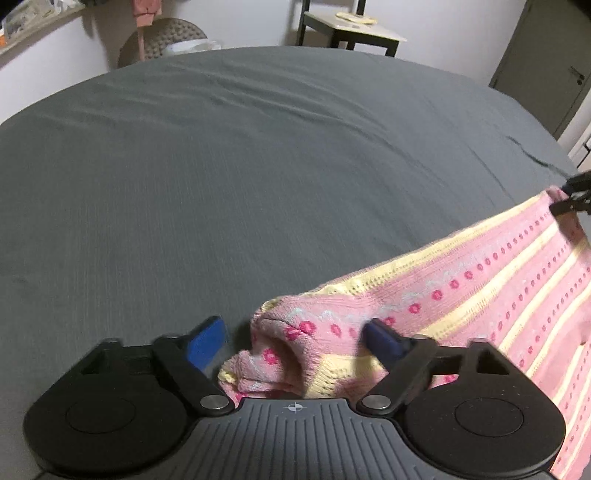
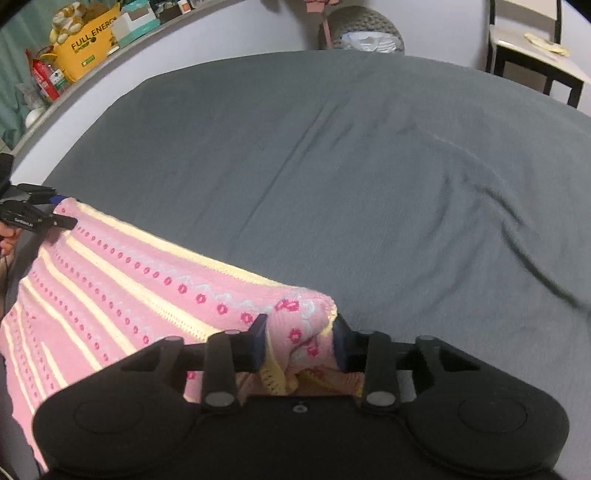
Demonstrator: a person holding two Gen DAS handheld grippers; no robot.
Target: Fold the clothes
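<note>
A pink knitted garment with pale yellow stripes and rows of magenta flowers (image 1: 480, 284) hangs stretched between my two grippers above the grey bed sheet (image 1: 221, 166). My left gripper (image 1: 295, 336) stands fairly wide with one bunched corner of the garment between its blue pads. In the right wrist view my right gripper (image 2: 299, 332) is shut on the other corner of the garment (image 2: 129, 280). Each gripper shows small at the far end of the cloth in the other's view: the right one (image 1: 570, 197), the left one (image 2: 55, 218).
The grey sheet (image 2: 369, 184) covers the whole bed ahead, with soft creases. Beyond it are a dark-legged side table (image 1: 354, 26), a round woven pouf (image 2: 364, 31), a dark door (image 1: 546, 66), and a cluttered shelf with a yellow box (image 2: 88, 40).
</note>
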